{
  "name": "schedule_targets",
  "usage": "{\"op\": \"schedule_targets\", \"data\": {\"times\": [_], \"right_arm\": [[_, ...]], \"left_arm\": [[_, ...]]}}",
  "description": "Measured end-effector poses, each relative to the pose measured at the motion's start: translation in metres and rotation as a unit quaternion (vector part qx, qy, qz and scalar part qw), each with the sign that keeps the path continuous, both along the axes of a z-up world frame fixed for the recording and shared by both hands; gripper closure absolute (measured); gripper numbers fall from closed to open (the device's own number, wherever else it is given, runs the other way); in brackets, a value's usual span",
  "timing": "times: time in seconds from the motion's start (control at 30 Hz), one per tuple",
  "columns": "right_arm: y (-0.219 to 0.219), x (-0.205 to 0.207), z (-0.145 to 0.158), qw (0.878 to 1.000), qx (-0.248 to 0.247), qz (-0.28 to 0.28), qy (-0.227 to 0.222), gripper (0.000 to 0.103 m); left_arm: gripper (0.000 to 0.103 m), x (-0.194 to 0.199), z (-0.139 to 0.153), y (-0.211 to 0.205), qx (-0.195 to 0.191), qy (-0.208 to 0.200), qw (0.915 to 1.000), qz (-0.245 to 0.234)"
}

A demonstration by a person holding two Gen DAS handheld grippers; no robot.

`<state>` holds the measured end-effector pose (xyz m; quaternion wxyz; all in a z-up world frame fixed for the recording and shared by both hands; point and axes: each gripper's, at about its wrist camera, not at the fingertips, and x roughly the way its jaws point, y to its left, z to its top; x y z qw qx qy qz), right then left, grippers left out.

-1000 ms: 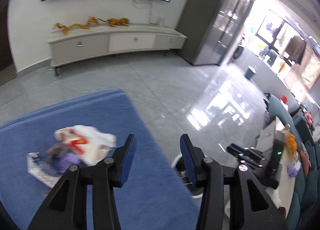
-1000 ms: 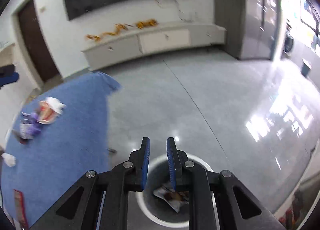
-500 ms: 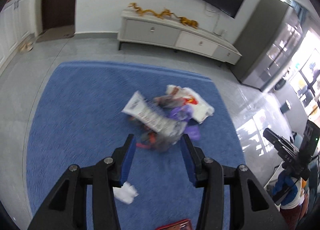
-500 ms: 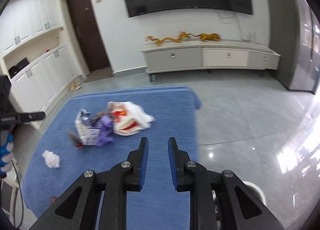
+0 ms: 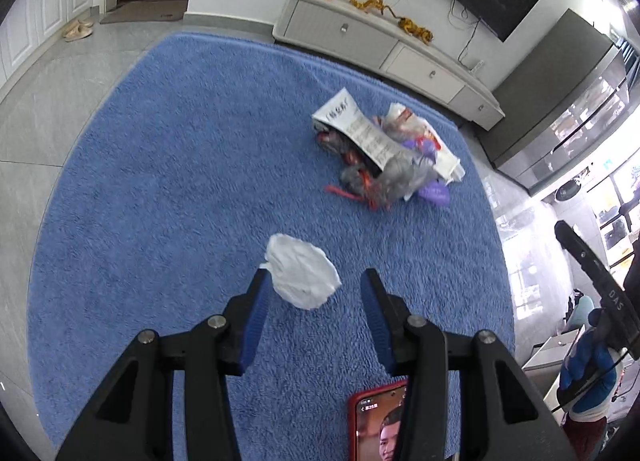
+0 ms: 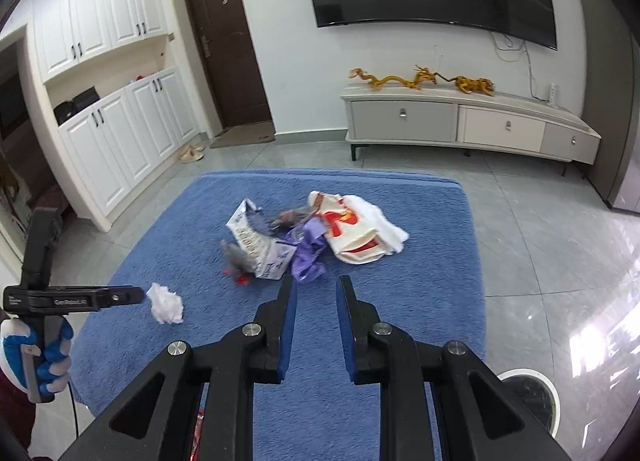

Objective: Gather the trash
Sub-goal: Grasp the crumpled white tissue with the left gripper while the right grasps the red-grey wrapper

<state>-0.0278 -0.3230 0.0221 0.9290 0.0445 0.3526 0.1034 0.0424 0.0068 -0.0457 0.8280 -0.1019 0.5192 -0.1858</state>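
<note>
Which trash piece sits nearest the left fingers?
The crumpled white tissue, lying alone just ahead of the left fingers; the mixed wrapper pile lies farther off.

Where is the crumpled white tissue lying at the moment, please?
The crumpled white tissue lies alone on the blue rug, just ahead of the left claw, nearer its left finger, apart from the trash pile.

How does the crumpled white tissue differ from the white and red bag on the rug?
The crumpled white tissue is a small plain wad lying alone; the white and red bag is larger, flattened, printed in red, and sits against the pile of other wrappers. The tissue lies nearer the left hand-held gripper. Both rest on the blue rug, ungrasped.
</note>
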Motion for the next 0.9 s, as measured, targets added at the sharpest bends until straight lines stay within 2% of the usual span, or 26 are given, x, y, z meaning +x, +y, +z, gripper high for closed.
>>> {"op": "schedule_targets", "data": {"times": [0.07,0.13,0.23,0.3,0.4,0.47,0.53,0.9], "right_arm": [[0.006,0.002,-0.002,1.0,-0.003,0.007,0.004,0.084],[0.011,0.005,-0.005,1.0,-0.002,0.012,0.007,0.078],[0.018,0.013,-0.012,1.0,0.003,0.023,0.017,0.078],[0.024,0.022,-0.02,0.999,0.005,0.033,0.026,0.078],[0.033,0.036,-0.03,0.998,0.009,0.052,0.041,0.075],[0.041,0.045,-0.037,0.997,0.013,0.066,0.048,0.071],[0.05,0.056,-0.042,0.995,0.01,0.08,0.053,0.056],[0.101,0.116,-0.066,0.985,-0.029,0.142,0.09,0.055]], "left_arm": [[0.059,0.004,-0.006,-0.009,0.012,0.006,0.9999,-0.002],[0.059,0.008,-0.014,-0.012,0.024,0.012,0.9996,0.001],[0.061,0.018,-0.027,-0.014,0.033,0.019,0.9992,0.008],[0.083,0.025,-0.031,-0.013,0.035,0.021,0.9991,0.01],[0.094,0.038,-0.035,-0.012,0.033,0.022,0.9992,0.01],[0.096,0.045,-0.033,-0.011,0.032,0.016,0.9993,0.008],[0.096,0.052,-0.029,-0.011,0.031,0.01,0.9994,0.006],[0.097,0.089,-0.017,0.001,0.015,0.002,0.9998,0.011]]}}
